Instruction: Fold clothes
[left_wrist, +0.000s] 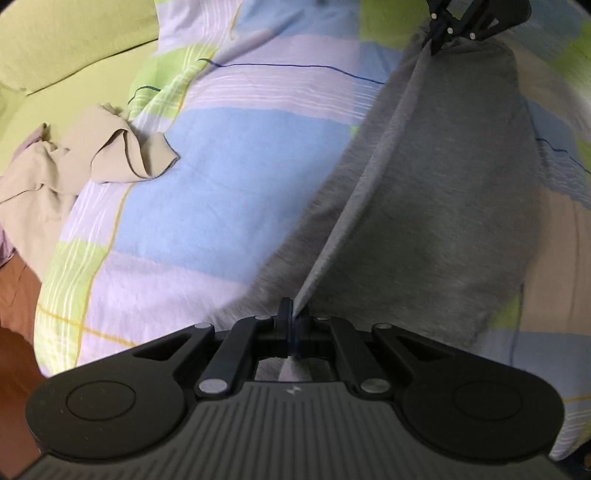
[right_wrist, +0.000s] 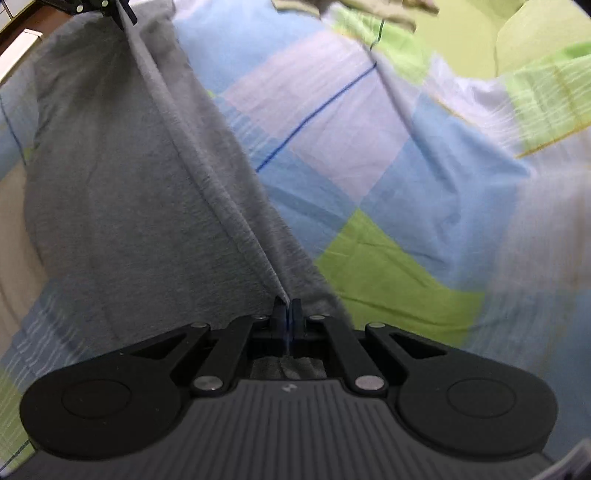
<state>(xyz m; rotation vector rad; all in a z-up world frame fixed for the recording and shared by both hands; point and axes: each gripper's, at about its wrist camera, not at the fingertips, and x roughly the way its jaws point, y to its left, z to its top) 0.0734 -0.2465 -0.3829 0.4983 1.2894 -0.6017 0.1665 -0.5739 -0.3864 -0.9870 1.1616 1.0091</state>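
Note:
A grey garment (left_wrist: 436, 199) hangs stretched between my two grippers above a checked bedspread. My left gripper (left_wrist: 294, 314) is shut on one end of its top edge. My right gripper (right_wrist: 287, 308) is shut on the other end; it also shows in the left wrist view (left_wrist: 436, 46) at the top right. The left gripper shows in the right wrist view (right_wrist: 123, 16) at the top left. The taut edge runs straight between them and the cloth (right_wrist: 110, 177) droops below it.
A blue, lilac and green checked bedspread (left_wrist: 229, 155) covers the bed. A crumpled beige garment (left_wrist: 99, 155) lies at the left on it. A green pillow (left_wrist: 55, 44) lies at the far left. Brown floor (left_wrist: 14, 295) shows at the left edge.

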